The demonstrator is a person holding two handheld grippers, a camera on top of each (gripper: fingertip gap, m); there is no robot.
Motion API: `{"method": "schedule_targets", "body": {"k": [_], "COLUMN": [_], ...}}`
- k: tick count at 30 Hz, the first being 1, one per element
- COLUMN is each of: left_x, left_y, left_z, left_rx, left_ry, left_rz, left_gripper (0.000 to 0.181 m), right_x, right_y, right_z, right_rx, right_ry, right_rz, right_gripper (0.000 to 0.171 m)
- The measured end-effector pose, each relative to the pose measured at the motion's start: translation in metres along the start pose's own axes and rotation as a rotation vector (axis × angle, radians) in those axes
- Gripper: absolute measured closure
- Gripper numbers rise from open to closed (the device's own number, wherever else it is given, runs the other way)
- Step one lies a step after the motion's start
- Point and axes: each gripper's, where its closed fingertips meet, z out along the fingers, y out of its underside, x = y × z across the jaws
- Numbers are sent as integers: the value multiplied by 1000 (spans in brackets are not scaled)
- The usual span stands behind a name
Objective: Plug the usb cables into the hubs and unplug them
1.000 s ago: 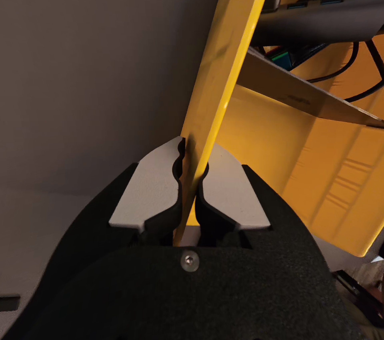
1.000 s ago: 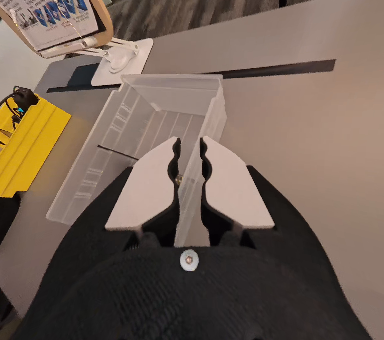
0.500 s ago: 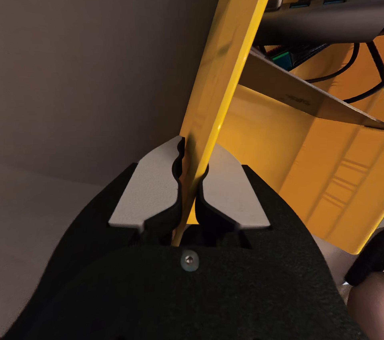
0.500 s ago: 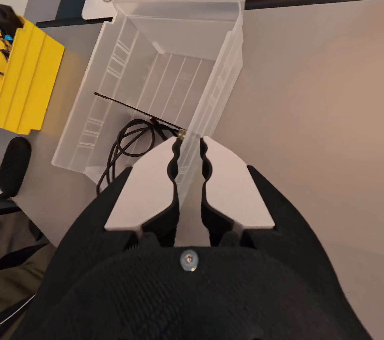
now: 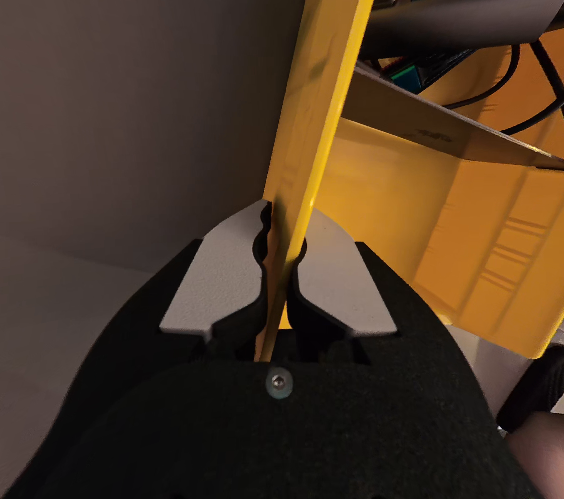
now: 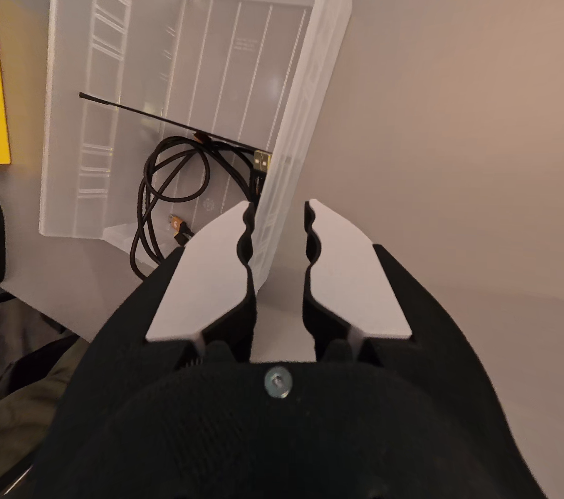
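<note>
Left gripper: clenched on the side wall of a yellow plastic bin, the wall being pinched between both pale fingers; the gripper is aimed along the wall, from its rim.
Inside the yellow bin: a grey slab-shaped USB hub with blue ports is seen, lying above a brown cardboard divider; thin black cables are looped behind it.
Right gripper: released, its jaws parted astride the right wall of a clear plastic bin; the left finger is seen touching or just beside that wall.
Inside the clear bin: a coiled black USB cable is laid at the near end, spilling over the low front lip; its metal plug rests against the right wall, and an orange-collared small plug lies near the front.
Surface: both bins are set on a grey tabletop.
</note>
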Motion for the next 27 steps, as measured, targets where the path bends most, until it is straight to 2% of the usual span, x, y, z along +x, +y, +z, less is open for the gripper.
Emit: {"method": "schedule_targets", "body": {"k": [5,8,19,27], "left_x": [5,6,8,7], "left_y": [4,4,4,4], "left_z": [0,0,1,1], "left_rx": [-8,0,4,2], "left_ry": [14,29,50,43], "left_rz": [41,65,125,176], "left_gripper": [172,171,169,170], "right_x": [-5,-12,4,6], "right_y": [14,14,17,14], "right_z": [22,27,17,17], "right_rx": [-133,-168,-139,-141], "right_ry": [-30,-42,-12,45], "right_rz": [-28,-37,6,-46], "right_gripper": [140,150,153,153]}}
